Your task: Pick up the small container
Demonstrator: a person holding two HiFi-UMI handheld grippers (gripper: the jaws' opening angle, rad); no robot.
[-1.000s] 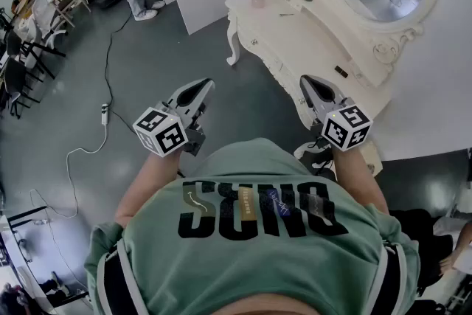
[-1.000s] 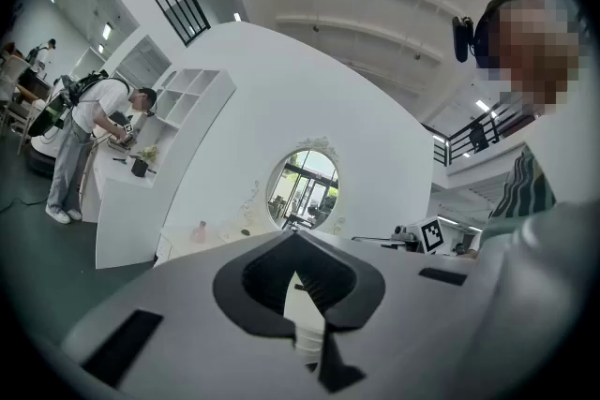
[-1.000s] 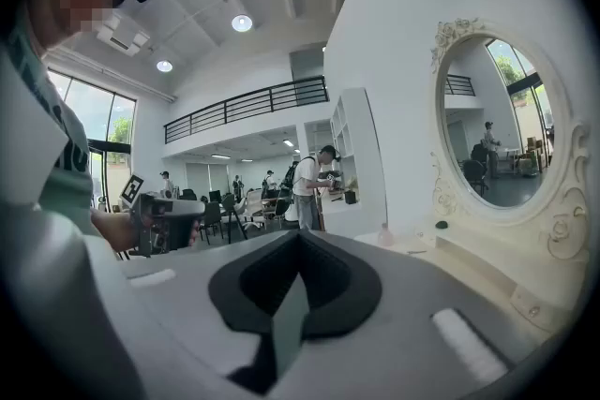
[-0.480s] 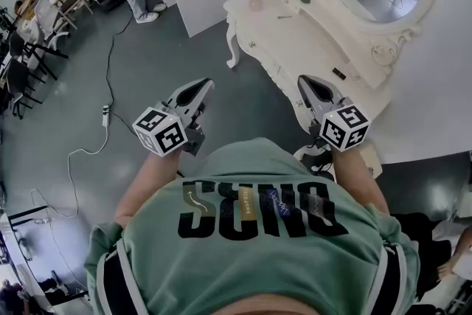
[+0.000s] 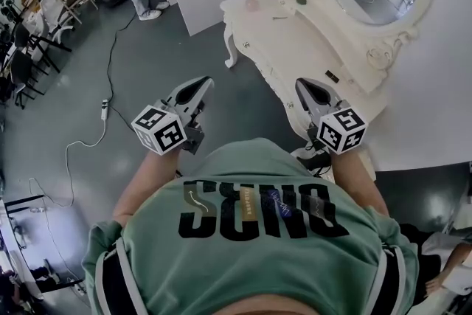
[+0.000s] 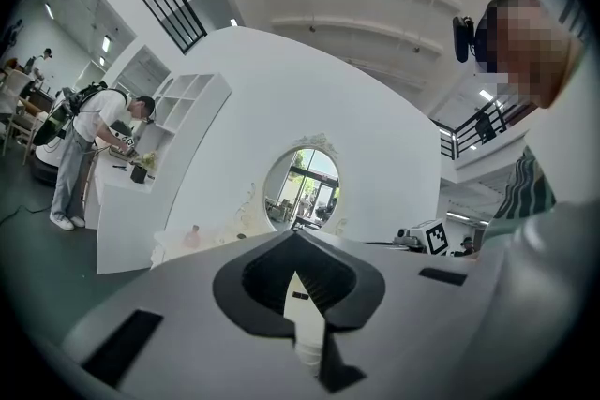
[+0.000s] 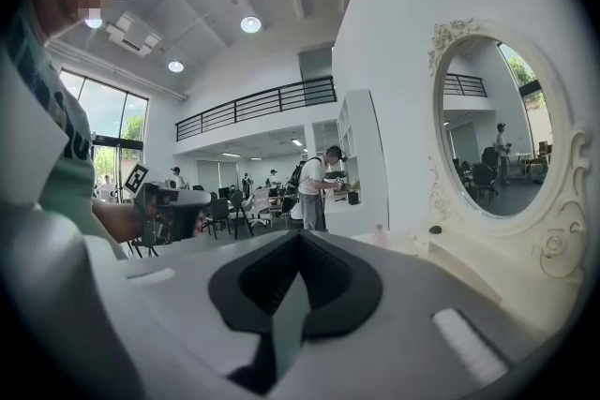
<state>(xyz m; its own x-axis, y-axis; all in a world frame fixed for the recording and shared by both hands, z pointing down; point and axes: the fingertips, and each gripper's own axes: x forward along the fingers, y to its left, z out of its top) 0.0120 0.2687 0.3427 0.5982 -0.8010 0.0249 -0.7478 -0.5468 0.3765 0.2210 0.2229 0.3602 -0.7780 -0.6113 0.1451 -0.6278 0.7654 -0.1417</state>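
The left gripper [image 5: 199,85] hangs over the grey floor [image 5: 110,48] with its fingers closed together and nothing between them. A small pink container [image 5: 252,2] and a small dark container [image 5: 300,1] stand apart at the far end of the white counter [image 5: 295,48], well ahead of both grippers. The right gripper [image 5: 304,85] sits at the counter's near edge, fingers likewise fully closed and empty.

The small container [image 5: 252,2], perhaps a bottle, is barely discernible.
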